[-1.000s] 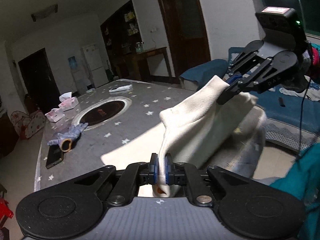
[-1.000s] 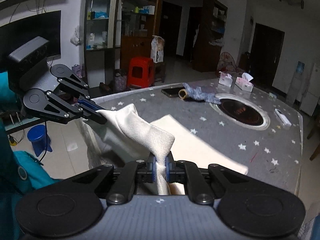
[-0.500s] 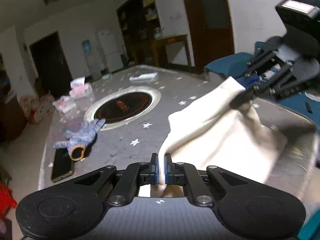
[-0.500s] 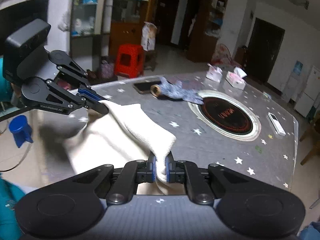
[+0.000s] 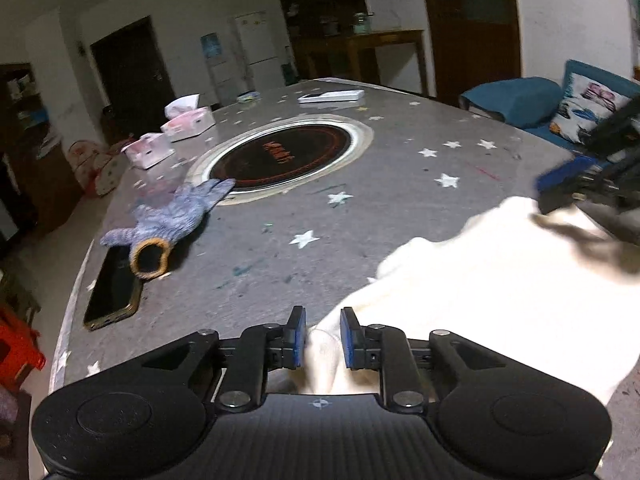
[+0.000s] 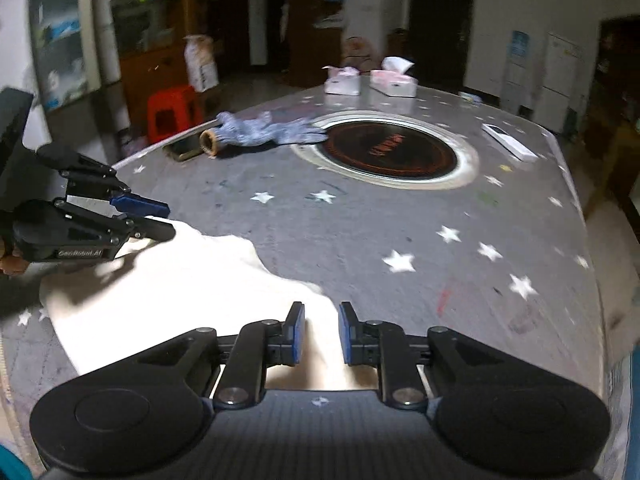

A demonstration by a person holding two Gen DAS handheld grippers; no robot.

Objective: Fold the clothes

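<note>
Cream garment (image 5: pixel 496 280) laid flat at near table (image 5: pixel 400 184) edge. Left gripper (image 5: pixel 322 336), right gripper (image 6: pixel 320 334) both parted, cloth released between pads. Looks soft, floppy, light; best pinched at corners.

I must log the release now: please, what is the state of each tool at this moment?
Left tool: open, holding nothing; the white cloth lies between its fingers.
Right tool: open, holding nothing; the cloth's edge lies between its fingers.
</note>
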